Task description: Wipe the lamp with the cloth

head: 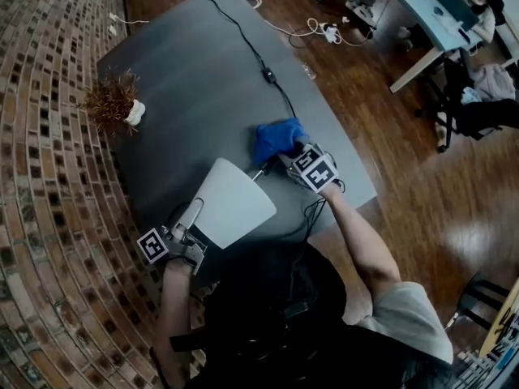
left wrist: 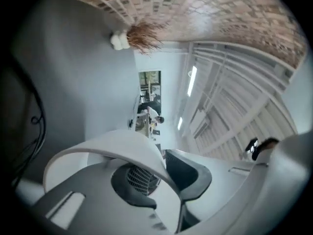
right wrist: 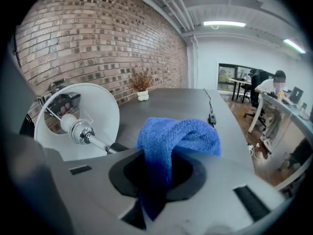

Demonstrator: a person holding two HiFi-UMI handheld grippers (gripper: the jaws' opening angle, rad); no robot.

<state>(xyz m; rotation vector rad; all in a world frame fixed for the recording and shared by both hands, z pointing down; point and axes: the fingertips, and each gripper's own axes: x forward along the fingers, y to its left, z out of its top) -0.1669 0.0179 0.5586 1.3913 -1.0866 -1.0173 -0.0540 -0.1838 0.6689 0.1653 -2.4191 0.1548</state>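
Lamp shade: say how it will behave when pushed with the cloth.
The lamp shade looks thin-walled and probably light, so it may flex. Its wide cone on a slim stem seems top-heavy and may tip. The left hand-held gripper pinching its rim should steady it.

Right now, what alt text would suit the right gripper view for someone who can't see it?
The right gripper is shut on a bunched blue cloth. To its left a white lamp shade shows its open end and bulb, over a dark grey table beside a brick wall.
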